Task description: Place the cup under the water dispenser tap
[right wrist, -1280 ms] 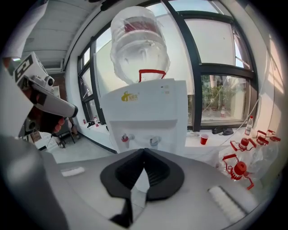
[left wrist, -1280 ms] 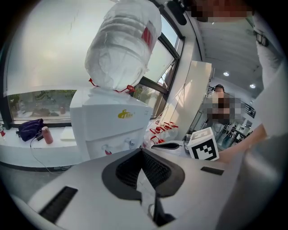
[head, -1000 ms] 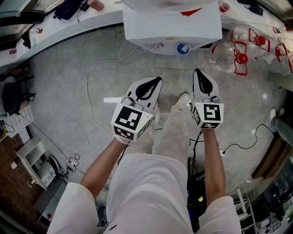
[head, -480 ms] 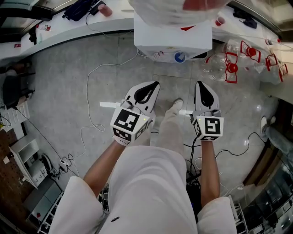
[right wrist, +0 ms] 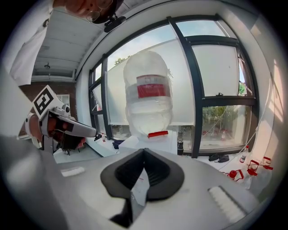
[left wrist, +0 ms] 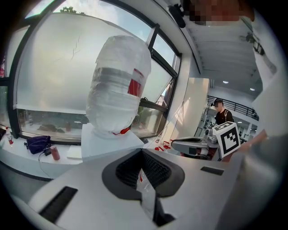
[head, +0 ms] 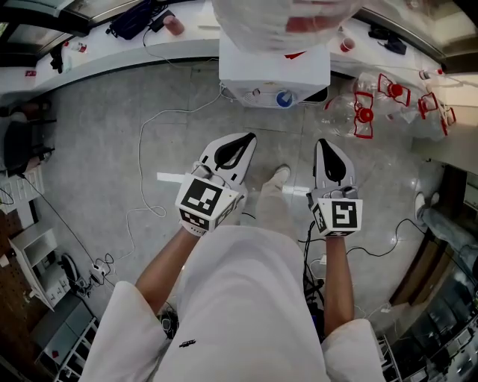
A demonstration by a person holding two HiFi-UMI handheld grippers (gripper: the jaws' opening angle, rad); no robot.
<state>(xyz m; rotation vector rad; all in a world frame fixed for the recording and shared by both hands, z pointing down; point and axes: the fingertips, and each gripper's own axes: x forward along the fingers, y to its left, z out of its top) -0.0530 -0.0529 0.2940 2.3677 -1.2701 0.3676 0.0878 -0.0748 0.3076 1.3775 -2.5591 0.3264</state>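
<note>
Grey floor point(head: 97, 149) fills most of the head view, and the white desk point(head: 112, 56) curves along 12 o'clock. We've got the water dispenser point(head: 272, 67) dead ahead with a big wrapped bottle point(head: 284, 19) on top. Our left gripper point(head: 246, 139) and right gripper point(head: 323, 143) hang side by side, both jaws together on nothing. A small red cup point(head: 346, 45) sits on the desk around 1 o'clock, well apart from both.

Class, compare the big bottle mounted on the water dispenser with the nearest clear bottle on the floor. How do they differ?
The mounted bottle stands neck-down on the water dispenser; the floor bottle seems to lie on its side. The mounted bottle is wrapped in whitish film; the floor bottle is bare and see-through. Both show red parts.
</note>
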